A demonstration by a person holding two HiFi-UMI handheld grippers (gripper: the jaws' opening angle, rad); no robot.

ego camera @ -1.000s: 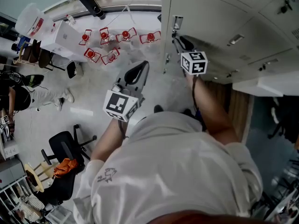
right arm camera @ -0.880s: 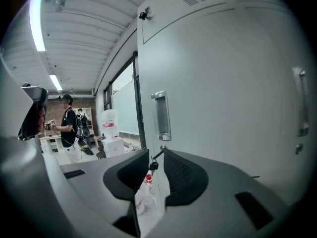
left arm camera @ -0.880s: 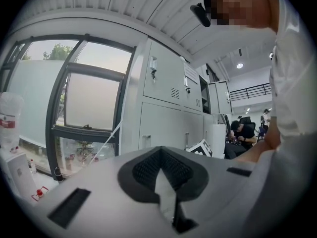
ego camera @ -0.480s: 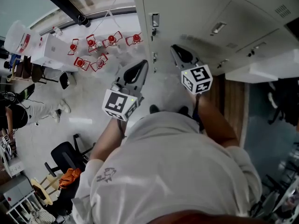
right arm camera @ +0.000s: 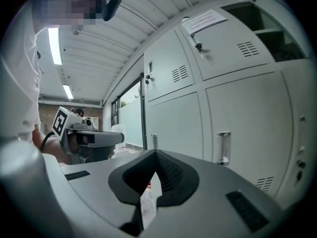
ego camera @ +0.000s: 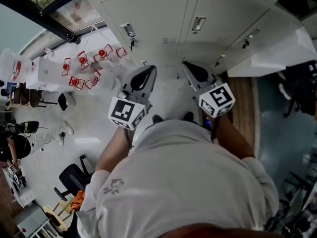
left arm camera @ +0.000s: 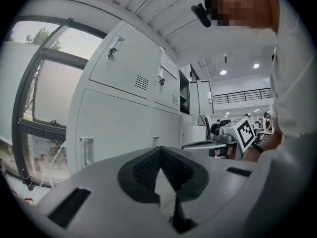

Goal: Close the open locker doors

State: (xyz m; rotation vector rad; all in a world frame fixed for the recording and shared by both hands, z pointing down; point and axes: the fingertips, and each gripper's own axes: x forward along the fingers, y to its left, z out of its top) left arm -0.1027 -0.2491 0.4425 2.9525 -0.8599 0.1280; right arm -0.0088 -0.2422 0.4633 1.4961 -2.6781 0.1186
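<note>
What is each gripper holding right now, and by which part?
Nothing. The left gripper is shut and empty; the right gripper has just closed its jaws on nothing.

open locker door (ego camera: 273,61) cut off, notice (right arm camera: 204,20) print unreadable

**Painted Metal, Matt Plastic, Glossy Floor**

We read the lockers (ego camera: 158,14) as sheet metal under smooth, pale grey paint with a soft satin sheen, and the louvre slots are pressed into the same skin. Their handles (right arm camera: 223,147) look like bright, polished metal. A sheet of white paper (right arm camera: 205,18) lies flat on one door. The left tool (ego camera: 143,78) has a smooth, matt grey plastic shell, and its pads (left arm camera: 148,168) are black and finely ribbed, rubber-like. Its marker cube (ego camera: 128,112) carries flat, matt black-and-white print. The floor (ego camera: 94,128) is pale and glossy, catching the light. Beside the lockers we see a strip of dull brown wood (ego camera: 243,113). The shirt (ego camera: 183,182) is soft white cloth, lightly creased.
</note>
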